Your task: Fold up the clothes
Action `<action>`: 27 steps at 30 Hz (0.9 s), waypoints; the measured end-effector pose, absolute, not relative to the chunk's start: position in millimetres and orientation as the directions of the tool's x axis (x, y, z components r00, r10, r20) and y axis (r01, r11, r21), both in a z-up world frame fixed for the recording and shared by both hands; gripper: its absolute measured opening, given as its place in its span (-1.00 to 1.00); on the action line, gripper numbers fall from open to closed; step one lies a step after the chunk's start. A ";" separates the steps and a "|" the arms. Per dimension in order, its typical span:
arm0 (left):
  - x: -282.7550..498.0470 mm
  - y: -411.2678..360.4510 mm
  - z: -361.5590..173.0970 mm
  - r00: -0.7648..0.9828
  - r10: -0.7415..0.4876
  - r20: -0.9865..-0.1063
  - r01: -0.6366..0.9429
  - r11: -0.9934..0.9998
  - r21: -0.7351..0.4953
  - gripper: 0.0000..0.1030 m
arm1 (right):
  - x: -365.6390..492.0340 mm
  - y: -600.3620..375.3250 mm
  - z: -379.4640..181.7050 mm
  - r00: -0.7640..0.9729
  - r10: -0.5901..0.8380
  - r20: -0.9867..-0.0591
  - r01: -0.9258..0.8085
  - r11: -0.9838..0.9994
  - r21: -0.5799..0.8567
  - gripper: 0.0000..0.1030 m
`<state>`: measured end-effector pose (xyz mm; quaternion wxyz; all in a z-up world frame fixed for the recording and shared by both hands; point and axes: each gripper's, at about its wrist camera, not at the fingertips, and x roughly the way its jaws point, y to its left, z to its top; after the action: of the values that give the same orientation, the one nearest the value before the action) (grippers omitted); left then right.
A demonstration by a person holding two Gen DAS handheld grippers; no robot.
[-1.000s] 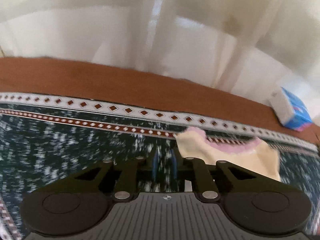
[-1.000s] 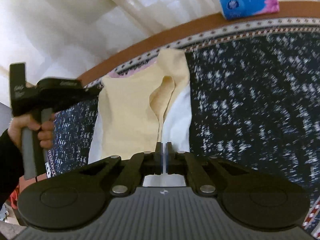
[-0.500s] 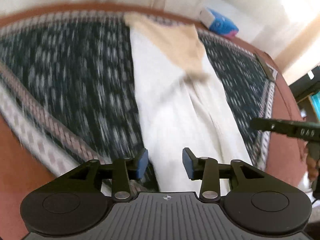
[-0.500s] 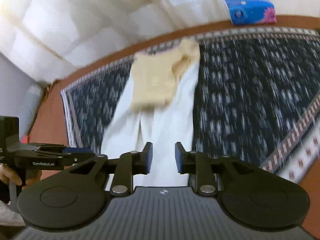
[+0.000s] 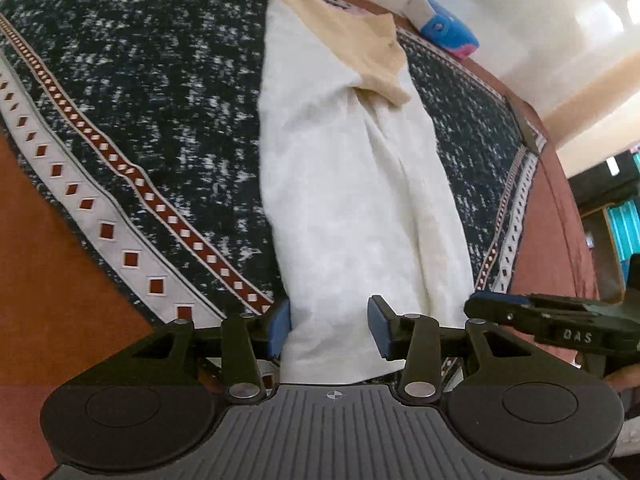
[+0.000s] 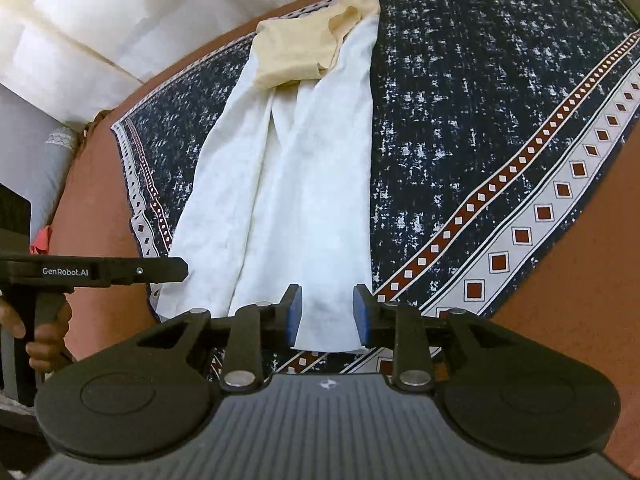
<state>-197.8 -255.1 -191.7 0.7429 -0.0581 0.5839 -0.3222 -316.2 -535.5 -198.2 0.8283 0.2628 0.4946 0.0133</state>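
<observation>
**A:** What do you have from the left wrist?

**B:** My left gripper [image 5: 329,330] stands about half open and its jaws are closing. The near hem of the white garment [image 5: 352,184] lies between the blue pads [image 5: 280,326], which do not press on it. The garment runs away from the gripper in a long strip, with a cream piece [image 5: 356,44] folded over its far end. The right gripper [image 5: 552,322] shows just beside the garment's near right corner.

**A:** Changed from a second ago?

**B:** Yes. Then I was at the cream end with the jaws narrow; now I am over the opposite hem.

**A:** Room to move?

**B:** The dark patterned cloth [image 5: 152,80] spreads wide to the garment's left. The blue tissue pack [image 5: 444,28] sits well beyond the far end.

**A:** And the right wrist?

**B:** My right gripper [image 6: 327,314] is narrower and also closing. The garment's [image 6: 288,184] near right corner lies between the pads [image 6: 293,312], untouched. The left gripper [image 6: 120,271], in a hand [image 6: 44,336], is near the left corner. A second ago these jaws were shut over the cream piece [image 6: 296,52]. Patterned cloth [image 6: 480,100] lies open to the garment's right.
</observation>
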 end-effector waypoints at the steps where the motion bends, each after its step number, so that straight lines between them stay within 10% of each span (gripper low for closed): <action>1: -198.2 -255.3 -192.1 0.109 -0.548 -0.830 0.410 0.785 -0.464 -0.21 | -315.6 -535.9 -198.1 0.506 0.289 -0.813 0.235 0.860 0.452 -0.91; 3: -197.9 -253.3 -192.0 0.116 -0.547 -0.829 0.394 0.791 -0.467 -0.70 | -315.2 -537.6 -195.3 0.507 0.292 -0.811 0.231 0.860 0.455 -0.96; 7: -200.2 -247.6 -188.9 0.132 -0.545 -0.828 0.388 0.797 -0.463 -0.85 | -318.5 -538.5 -187.7 0.525 0.288 -0.801 0.215 0.866 0.452 -0.96; 14: -203.2 -247.1 -187.4 0.137 -0.549 -0.824 0.402 0.791 -0.461 -0.09 | -322.0 -537.2 -192.1 0.520 0.225 -0.824 0.237 0.889 0.393 -0.53; 27: -207.3 -251.0 -189.9 0.114 -0.541 -0.833 0.427 0.784 -0.451 -0.21 | -323.6 -536.9 -199.3 0.498 0.257 -0.828 0.230 0.881 0.412 -0.46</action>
<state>-207.3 -251.0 -189.9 0.7447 -0.0491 0.5809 -0.3249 -323.6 -536.9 -199.3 0.8306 0.2434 0.5008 0.0081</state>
